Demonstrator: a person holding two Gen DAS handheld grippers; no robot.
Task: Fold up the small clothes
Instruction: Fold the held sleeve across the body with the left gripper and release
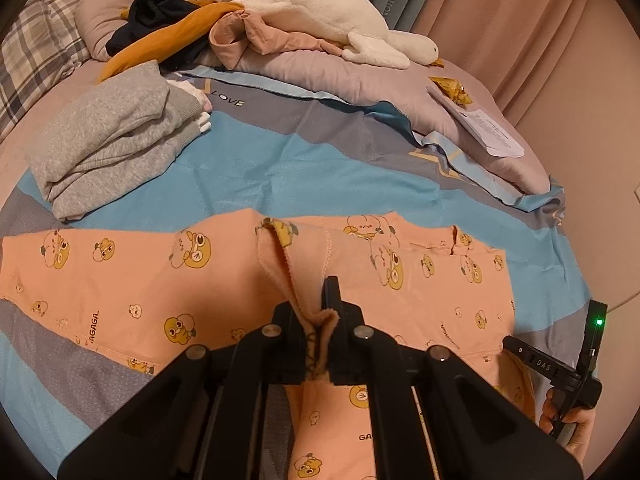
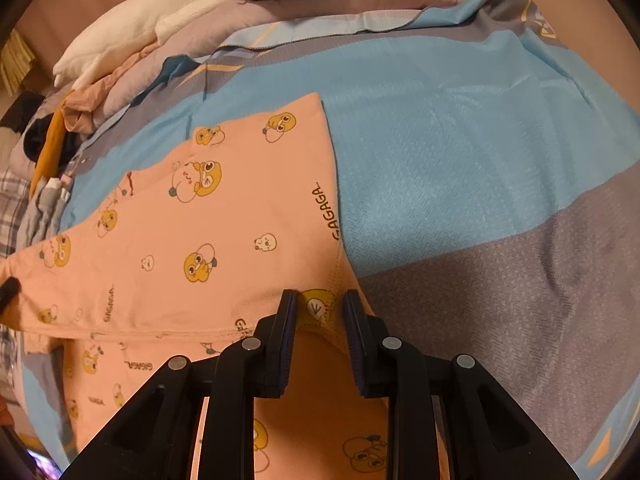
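Observation:
A pink child's garment [image 1: 160, 280] with yellow cartoon prints lies spread on the blue and grey bedsheet [image 1: 280, 168]. My left gripper [image 1: 316, 312] is shut on a raised fold of the pink fabric near the middle of the garment. In the right wrist view the garment [image 2: 180, 240] lies left of centre. My right gripper [image 2: 319, 304] is open, its fingers [image 2: 286, 320] on either side of a seam edge with a yellow print, fabric between them but not clamped. The right gripper's body [image 1: 576, 360] shows at the right edge of the left wrist view.
A folded grey sweater [image 1: 112, 140] lies at the back left. A pile of dark, mustard and pink clothes [image 1: 180, 32] and a white plush goose [image 1: 312, 12] rest on the mauve duvet [image 1: 360, 84]. Papers [image 1: 492, 128] lie at the back right. Curtains hang behind.

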